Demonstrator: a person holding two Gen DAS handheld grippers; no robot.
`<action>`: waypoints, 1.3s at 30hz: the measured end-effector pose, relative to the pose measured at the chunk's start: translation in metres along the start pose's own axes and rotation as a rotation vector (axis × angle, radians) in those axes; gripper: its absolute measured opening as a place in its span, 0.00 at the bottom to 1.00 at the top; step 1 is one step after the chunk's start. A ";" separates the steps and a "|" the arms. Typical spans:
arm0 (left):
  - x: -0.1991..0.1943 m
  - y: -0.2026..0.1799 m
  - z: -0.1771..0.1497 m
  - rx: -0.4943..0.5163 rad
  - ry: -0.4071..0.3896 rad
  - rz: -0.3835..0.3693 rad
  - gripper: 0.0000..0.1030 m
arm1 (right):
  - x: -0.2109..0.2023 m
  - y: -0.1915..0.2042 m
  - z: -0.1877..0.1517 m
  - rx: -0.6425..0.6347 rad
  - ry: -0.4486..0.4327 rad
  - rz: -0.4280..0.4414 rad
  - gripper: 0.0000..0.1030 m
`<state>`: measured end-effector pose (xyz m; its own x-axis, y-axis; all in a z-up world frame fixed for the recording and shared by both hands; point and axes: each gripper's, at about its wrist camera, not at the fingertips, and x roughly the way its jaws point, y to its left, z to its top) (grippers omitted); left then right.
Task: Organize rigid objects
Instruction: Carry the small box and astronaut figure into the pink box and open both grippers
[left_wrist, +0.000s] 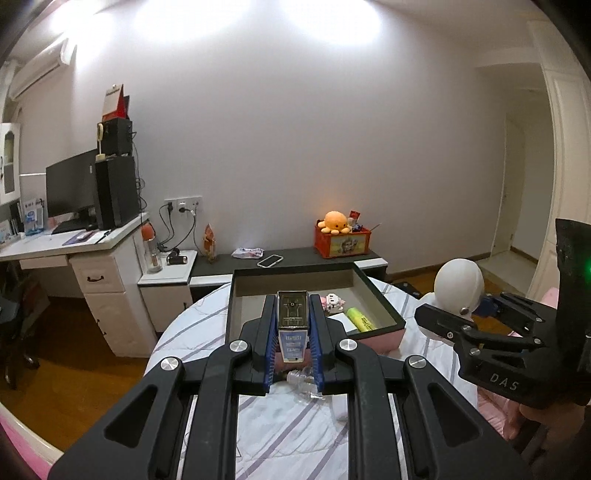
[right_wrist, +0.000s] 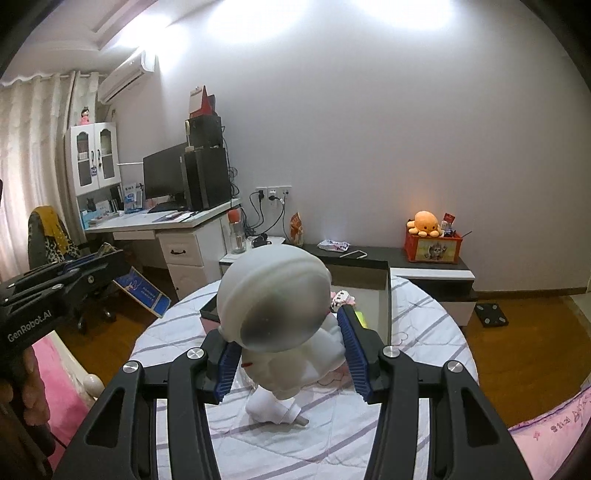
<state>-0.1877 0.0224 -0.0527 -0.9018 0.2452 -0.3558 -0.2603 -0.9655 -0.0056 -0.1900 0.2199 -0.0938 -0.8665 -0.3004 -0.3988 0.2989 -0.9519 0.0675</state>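
Both claws are loaded, so the step in hand seems to be the carrying of two things toward the dark open box (left_wrist: 384, 306), which I take as the landmark.

Nearest to the left camera, the left claw (left_wrist: 293, 332) is closed narrow on a small flat box (left_wrist: 291, 319) with a metallic face and a blue label; it is held upright between the blue pads, on the near side of the dark open box and lifted above the striped bedcover (left_wrist: 295, 424). Under it, a small clear plastic piece (left_wrist: 301, 382) lies on the cover.

To the right of the landmark, the right claw (right_wrist: 291, 354) is half closed around the body of a white astronaut figure (right_wrist: 273, 299), and its round helmet covers much of that view. The figure's feet look to be just over the cover; I cannot tell if they touch it.

Inside the dark open box there are already a yellow highlighter (left_wrist: 360, 319), a white card and a small pink-and-white toy (left_wrist: 332, 301).

The next move, I judge, asks to bring each thing over the near wall, lower it into a free part, and only then open the pads.

The helmet hides the near part of the landmark in the right view. The label on the small flat box is too blurred to read.
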 end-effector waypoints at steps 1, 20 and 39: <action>0.000 0.000 0.001 0.002 -0.002 0.004 0.15 | 0.001 0.000 0.000 -0.001 -0.002 0.000 0.50; 0.107 0.017 0.034 0.018 0.061 0.085 0.15 | 0.078 -0.028 0.035 -0.024 0.030 0.012 0.50; 0.231 0.018 -0.006 0.038 0.273 0.031 0.23 | 0.202 -0.057 0.003 0.018 0.266 0.008 0.50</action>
<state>-0.3989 0.0609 -0.1408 -0.7847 0.1775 -0.5939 -0.2510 -0.9670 0.0427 -0.3832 0.2133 -0.1759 -0.7279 -0.2837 -0.6242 0.2961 -0.9512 0.0870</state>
